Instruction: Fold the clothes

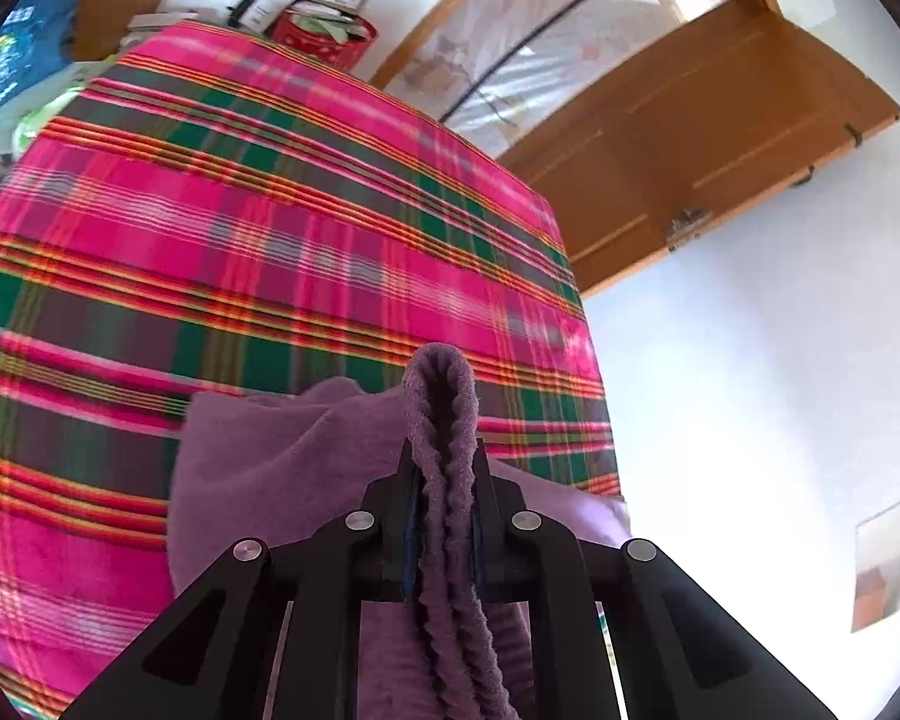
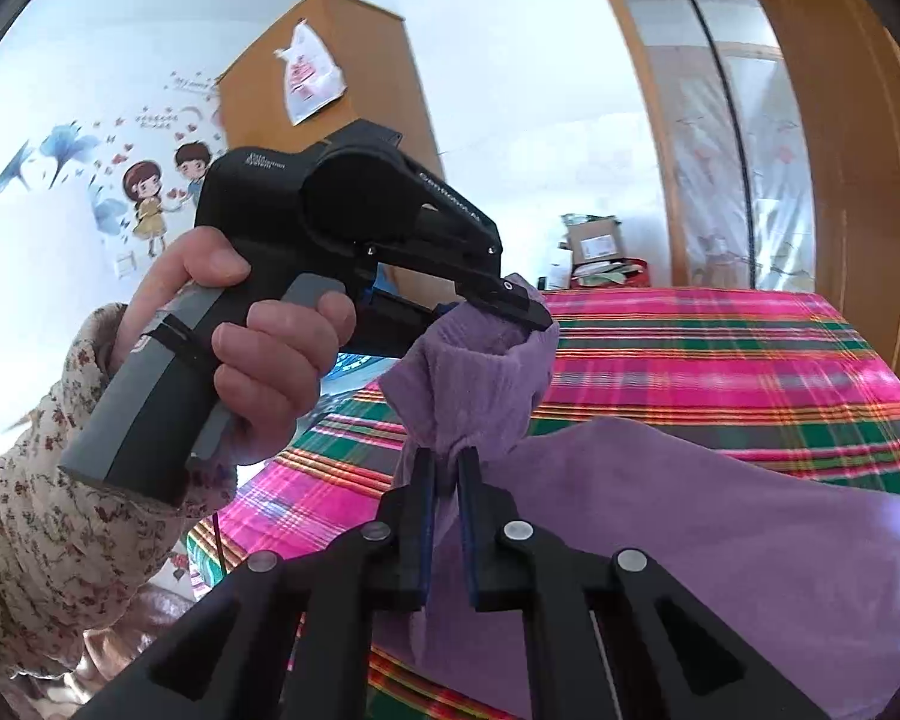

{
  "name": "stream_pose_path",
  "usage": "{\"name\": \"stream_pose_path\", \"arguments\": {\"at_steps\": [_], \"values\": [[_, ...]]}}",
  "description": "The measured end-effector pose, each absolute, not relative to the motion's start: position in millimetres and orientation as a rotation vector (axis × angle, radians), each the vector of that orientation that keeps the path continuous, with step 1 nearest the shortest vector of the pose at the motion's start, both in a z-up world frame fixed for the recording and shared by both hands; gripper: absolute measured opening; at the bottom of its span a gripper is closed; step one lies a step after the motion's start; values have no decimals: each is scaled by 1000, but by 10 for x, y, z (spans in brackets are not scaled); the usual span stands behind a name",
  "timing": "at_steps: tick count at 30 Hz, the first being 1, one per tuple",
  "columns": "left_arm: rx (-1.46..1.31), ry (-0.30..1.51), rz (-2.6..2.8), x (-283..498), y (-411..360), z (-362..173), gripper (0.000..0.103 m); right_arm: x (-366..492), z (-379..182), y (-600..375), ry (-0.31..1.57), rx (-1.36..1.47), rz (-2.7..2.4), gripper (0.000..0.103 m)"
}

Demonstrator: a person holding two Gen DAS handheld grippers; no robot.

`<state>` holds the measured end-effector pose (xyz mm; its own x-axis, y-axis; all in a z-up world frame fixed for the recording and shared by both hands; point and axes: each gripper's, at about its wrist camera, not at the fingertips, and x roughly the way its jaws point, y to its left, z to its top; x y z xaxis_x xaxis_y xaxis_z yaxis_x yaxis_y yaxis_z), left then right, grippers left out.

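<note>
A purple towel [image 1: 270,468] hangs over a bed with a pink and green plaid cover [image 1: 210,210]. My left gripper [image 1: 444,450] is shut on a doubled edge of the towel, which loops up past the fingertips. In the right wrist view my right gripper [image 2: 447,459] is shut on a bunched part of the purple towel [image 2: 720,540]. Just beyond it the left gripper [image 2: 525,306], held by a hand [image 2: 270,354] in a floral sleeve, pinches the same towel a short way above. The rest of the towel drapes to the right.
The plaid bed cover [image 2: 720,348] fills the ground below. Cardboard boxes and a red tin [image 1: 324,30] stand at the bed's far end. A wooden door [image 1: 720,144] and glass sliding doors [image 2: 726,150] lie beyond. A wooden wardrobe [image 2: 330,96] stands against the wall with stickers.
</note>
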<state>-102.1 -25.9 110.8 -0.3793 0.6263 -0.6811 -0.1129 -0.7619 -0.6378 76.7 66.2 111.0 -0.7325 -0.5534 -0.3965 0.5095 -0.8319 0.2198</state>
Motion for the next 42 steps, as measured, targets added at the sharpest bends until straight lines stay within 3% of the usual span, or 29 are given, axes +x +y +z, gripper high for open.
{"name": "stream_pose_path", "arguments": {"at_steps": [7,12,15,16,17,20,27,30,35,42], "values": [[-1445,-617,2108,-1063,169,989,13,741,1106,997,-200,624,-2563,4],[-1521,-588,2079,-1155,341,768,13,579,945,1264,-362,741,-2521,5],[-1569,-599,2048,-1202,422,593,13,472,831,1408,-433,804,-2489,22],[-1579,-597,2041,-1216,446,553,13,446,794,1441,-445,819,-2489,41],[-1587,-593,2035,-1231,468,522,13,416,761,1477,-458,825,-2481,52],[-1601,-598,2025,-1247,502,462,13,341,659,1570,-489,851,-2445,53],[-1632,-639,1999,-1258,531,348,27,105,419,1581,-494,957,-2376,56],[-1615,-634,2008,-1235,565,357,27,96,422,1558,-414,942,-2369,58],[-1531,-594,2057,-1096,506,468,27,-21,329,1648,-438,992,-2357,63],[-1435,-666,2173,-797,-5,557,27,-231,225,1546,-405,1085,-2324,63]]}}
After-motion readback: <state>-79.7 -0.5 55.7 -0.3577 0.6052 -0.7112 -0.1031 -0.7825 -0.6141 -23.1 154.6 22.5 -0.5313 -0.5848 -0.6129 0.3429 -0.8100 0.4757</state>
